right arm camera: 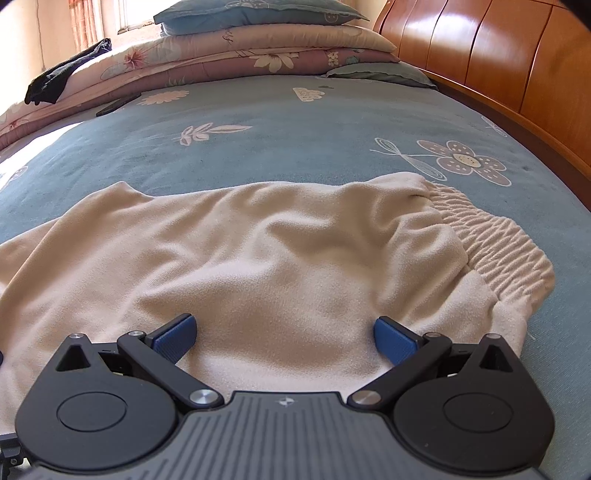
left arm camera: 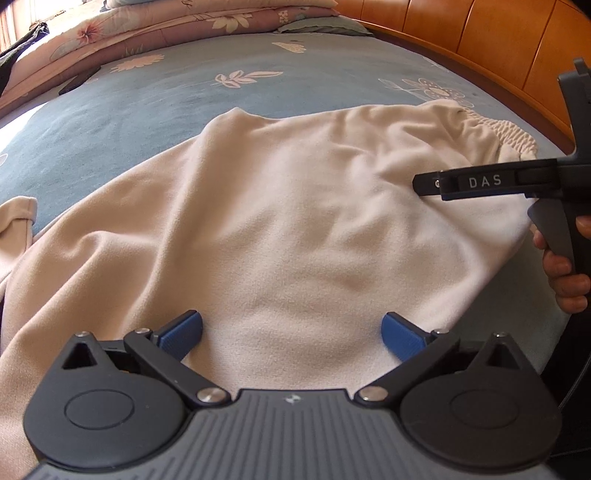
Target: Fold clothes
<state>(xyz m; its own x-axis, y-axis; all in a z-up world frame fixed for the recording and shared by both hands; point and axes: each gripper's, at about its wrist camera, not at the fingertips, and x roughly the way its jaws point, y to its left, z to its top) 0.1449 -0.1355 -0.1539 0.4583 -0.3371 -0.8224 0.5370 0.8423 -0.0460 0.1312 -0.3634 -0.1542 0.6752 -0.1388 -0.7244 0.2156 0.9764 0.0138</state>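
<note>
The cream trousers (right arm camera: 280, 258) are spread flat on the blue bedsheet (right arm camera: 258, 147), elastic waistband (right arm camera: 506, 236) at 2 o'clock. The left gripper (left arm camera: 291, 332) and right gripper (right arm camera: 283, 334) are held over the near edge, jaws spread and empty, probably so the fabric can be pinched for a fold.

- We see bright daylight in both views, entering from a window (right arm camera: 127, 16) at the far upper left, blown out to near white.
- A hot sunlit patch falls on the blue bedsheet (right arm camera: 44, 146) at left.
- Glare streaks the glossy wooden headboard (right arm camera: 480, 55).
- The cream garment (left arm camera: 280, 221) shows soft, shallow fold shadows.
- Fisheye bowing curves the bed and headboard; corners vignette dark.
- Focus is sharp throughout, with little blur.
</note>
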